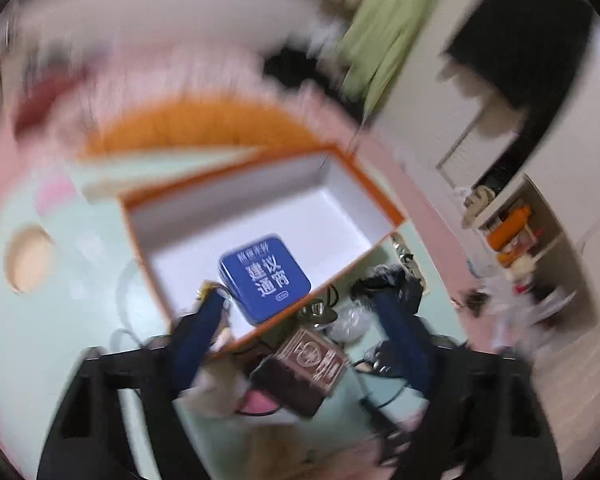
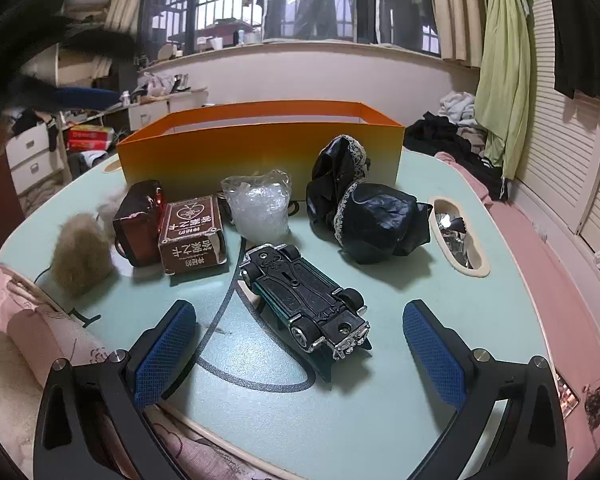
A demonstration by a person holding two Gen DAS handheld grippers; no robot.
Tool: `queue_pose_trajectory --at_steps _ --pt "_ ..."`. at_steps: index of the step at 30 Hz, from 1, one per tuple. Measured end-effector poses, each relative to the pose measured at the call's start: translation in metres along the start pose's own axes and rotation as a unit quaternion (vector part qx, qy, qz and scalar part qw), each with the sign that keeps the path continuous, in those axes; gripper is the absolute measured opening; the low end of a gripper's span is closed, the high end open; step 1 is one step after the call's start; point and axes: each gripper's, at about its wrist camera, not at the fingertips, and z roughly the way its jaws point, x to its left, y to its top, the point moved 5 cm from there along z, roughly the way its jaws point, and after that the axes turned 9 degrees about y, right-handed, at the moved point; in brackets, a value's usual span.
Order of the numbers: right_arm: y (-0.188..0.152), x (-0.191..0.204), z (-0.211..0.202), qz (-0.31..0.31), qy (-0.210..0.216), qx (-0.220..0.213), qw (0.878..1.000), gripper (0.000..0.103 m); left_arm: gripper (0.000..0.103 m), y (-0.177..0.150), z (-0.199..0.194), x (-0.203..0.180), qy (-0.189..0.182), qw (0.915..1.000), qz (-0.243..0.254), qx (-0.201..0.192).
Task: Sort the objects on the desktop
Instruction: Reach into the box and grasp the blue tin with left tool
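The right gripper (image 2: 300,356) hangs low over the pale green surface (image 2: 380,420), its jaws wide apart and holding nothing. The toy car (image 2: 306,300) lies upside down at the centre of the right wrist view, its near end between and just ahead of the two blue pads (image 2: 168,354), touching neither. For a sound grip, the jaws probably ought to settle across the narrow sides of the car, level with the chassis and clear of the wheels, before they press in. The orange box (image 2: 260,148) stands behind it, in the upper middle of the frame. In the blurred left wrist view the left gripper (image 1: 304,344) hovers over that box's near wall, jaws partly apart with nothing between them, and a blue tin (image 1: 265,278) lies inside the box.
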Motion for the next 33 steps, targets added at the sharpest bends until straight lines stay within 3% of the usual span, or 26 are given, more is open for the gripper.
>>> queue_pose_trajectory --at_steps 3,6,10,13,19,22,25,30,33 --pt "0.0 0.0 0.0 0.0 0.0 0.0 1.0 0.103 0.067 0.023 0.044 0.011 0.03 0.9932 -0.046 0.103" --pt "0.0 0.0 -0.001 0.0 0.001 -0.001 1.0 0.103 0.068 0.033 0.066 0.009 0.084 0.9881 -0.035 0.124" --pt "0.0 0.002 -0.002 -0.001 0.001 -0.002 1.0 0.103 0.078 0.034 0.084 -0.007 0.133 0.9797 -0.006 0.15" --pt "-0.001 0.002 -0.002 -0.001 0.001 -0.002 1.0 0.103 0.078 0.034 0.092 -0.016 0.161 0.9745 0.015 0.155" --pt "-0.001 0.002 -0.003 -0.001 0.001 -0.001 1.0 0.103 0.078 0.034 0.087 -0.031 0.163 0.9768 0.027 0.137" --pt "-0.001 0.002 -0.003 -0.001 0.001 -0.002 1.0 0.103 0.078 0.03 0.094 -0.04 0.135 0.9759 0.037 0.167" --pt "-0.001 0.002 -0.003 -0.001 0.001 -0.002 1.0 0.103 0.079 0.025 0.111 -0.035 0.137 0.9703 0.031 0.197" --pt "-0.001 0.004 -0.004 0.0 0.001 -0.002 1.0 0.103 0.071 0.028 0.116 -0.04 0.168 0.9715 0.069 0.152" --pt "-0.001 0.006 -0.004 0.0 0.002 -0.002 1.0 0.103 0.069 0.024 0.114 -0.041 0.148 0.9772 0.074 0.133"
